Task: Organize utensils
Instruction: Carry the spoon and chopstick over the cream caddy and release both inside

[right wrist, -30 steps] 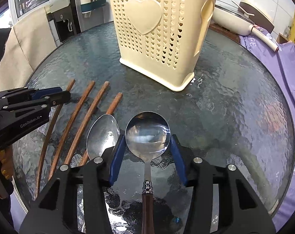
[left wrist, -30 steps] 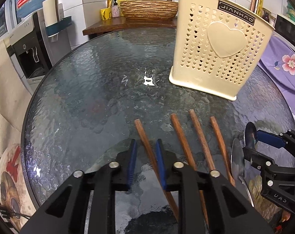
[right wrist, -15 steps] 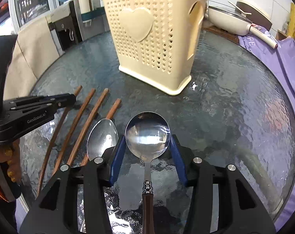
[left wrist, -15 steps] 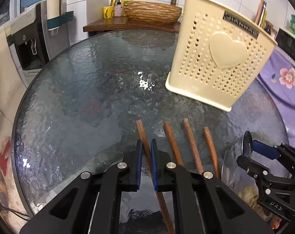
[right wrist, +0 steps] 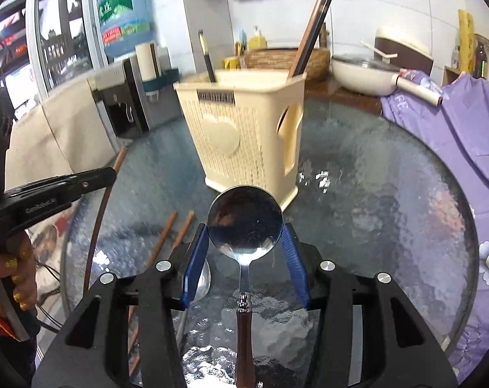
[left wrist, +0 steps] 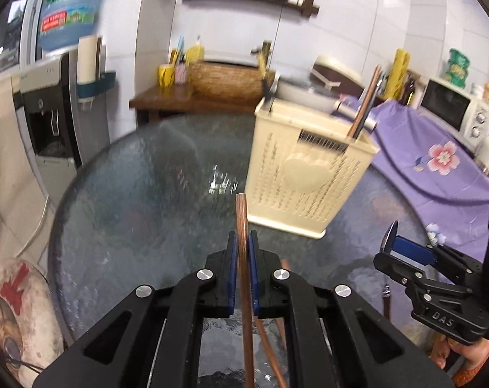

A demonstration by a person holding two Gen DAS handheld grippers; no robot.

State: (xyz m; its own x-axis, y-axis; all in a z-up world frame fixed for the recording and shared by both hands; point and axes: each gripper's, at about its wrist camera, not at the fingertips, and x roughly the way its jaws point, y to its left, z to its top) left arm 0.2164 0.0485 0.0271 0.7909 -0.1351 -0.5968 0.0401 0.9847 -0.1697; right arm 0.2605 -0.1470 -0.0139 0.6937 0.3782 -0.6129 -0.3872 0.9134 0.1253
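Note:
My left gripper is shut on a brown wooden chopstick and holds it lifted above the glass table, pointing toward the cream utensil basket. It also shows at the left of the right wrist view, with the chopstick hanging through it. My right gripper is shut on a round steel spoon with a dark wood handle, raised in front of the basket. Chopsticks stand inside the basket. Other chopsticks and a second spoon lie on the table.
The round textured glass table carries the basket. A water dispenser stands to the left. A purple flowered cloth covers a surface to the right, with a white pan and a wicker basket behind.
Both grippers have risen from the table. The left lifted the chopstick it closed on; the right lifted the round spoon. The basket now sits lower in both views.

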